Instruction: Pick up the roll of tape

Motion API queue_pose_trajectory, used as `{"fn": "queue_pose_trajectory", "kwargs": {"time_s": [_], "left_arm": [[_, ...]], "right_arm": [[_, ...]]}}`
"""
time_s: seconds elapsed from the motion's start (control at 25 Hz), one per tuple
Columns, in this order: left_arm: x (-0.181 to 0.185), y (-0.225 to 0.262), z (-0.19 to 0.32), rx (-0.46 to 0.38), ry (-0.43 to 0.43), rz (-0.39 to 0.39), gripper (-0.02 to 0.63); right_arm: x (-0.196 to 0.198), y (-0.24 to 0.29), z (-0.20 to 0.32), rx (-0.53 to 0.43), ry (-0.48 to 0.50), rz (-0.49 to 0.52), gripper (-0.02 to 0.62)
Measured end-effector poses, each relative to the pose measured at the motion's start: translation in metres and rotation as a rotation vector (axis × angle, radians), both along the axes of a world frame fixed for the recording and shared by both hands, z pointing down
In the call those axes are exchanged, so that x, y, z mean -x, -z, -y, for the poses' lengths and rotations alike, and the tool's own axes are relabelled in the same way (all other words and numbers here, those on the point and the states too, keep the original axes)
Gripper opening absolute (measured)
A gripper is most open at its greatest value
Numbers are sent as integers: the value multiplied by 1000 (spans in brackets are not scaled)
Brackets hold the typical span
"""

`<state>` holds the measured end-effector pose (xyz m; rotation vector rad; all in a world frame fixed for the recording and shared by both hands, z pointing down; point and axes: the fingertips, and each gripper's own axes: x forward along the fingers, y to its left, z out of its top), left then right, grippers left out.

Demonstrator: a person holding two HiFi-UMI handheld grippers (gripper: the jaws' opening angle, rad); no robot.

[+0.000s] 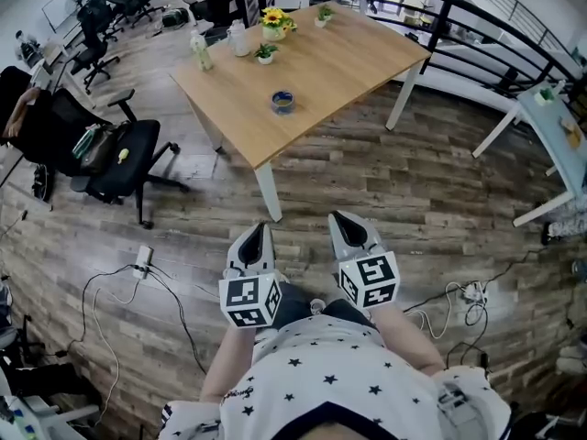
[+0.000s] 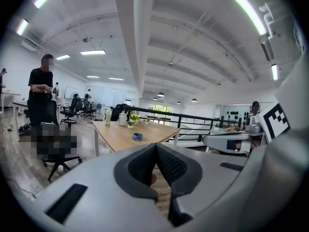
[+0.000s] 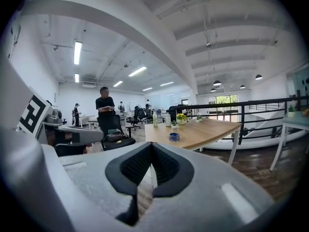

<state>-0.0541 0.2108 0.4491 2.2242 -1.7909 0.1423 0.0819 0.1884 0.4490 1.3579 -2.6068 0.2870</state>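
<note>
A small blue roll of tape [image 1: 283, 102] lies flat near the middle of a wooden table [image 1: 348, 62], far ahead of me. The same tape roll [image 2: 137, 137] shows in the left gripper view, and the roll [image 3: 174, 137] shows again in the right gripper view. My left gripper [image 1: 254, 236] and right gripper [image 1: 347, 222] are held side by side close to my body, over the wood floor, well short of the table. Both point a little downward. On each the jaws meet at the tips and hold nothing.
A white table leg [image 1: 267, 192] stands nearest me. On the table's far side are a bottle [image 1: 201, 51], a white jug [image 1: 240, 39], flowers [image 1: 273, 23] and small plants. A black office chair [image 1: 119, 159] is at the left, cables [image 1: 138, 278] lie on the floor, a railing [image 1: 477, 26] runs behind, and a person [image 3: 105, 112] stands by the chairs.
</note>
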Motion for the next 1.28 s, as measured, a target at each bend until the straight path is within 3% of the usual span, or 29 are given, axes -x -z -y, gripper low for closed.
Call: {"fn": "queue_pose_trajectory", "kwargs": {"time_s": [0.56,0.8,1.28], "left_arm": [[-6,1,-8,1,-1,-7,8],[-8,-1,-6,5,-6,-3,58],[-11,-1,7,16,-20,-9,186]], "right_arm": [[-4,-4,-10,11,14,-3,6],[-8,-6,-6,22,21,3,34],[-10,-4,7,26,60,19,186]]}}
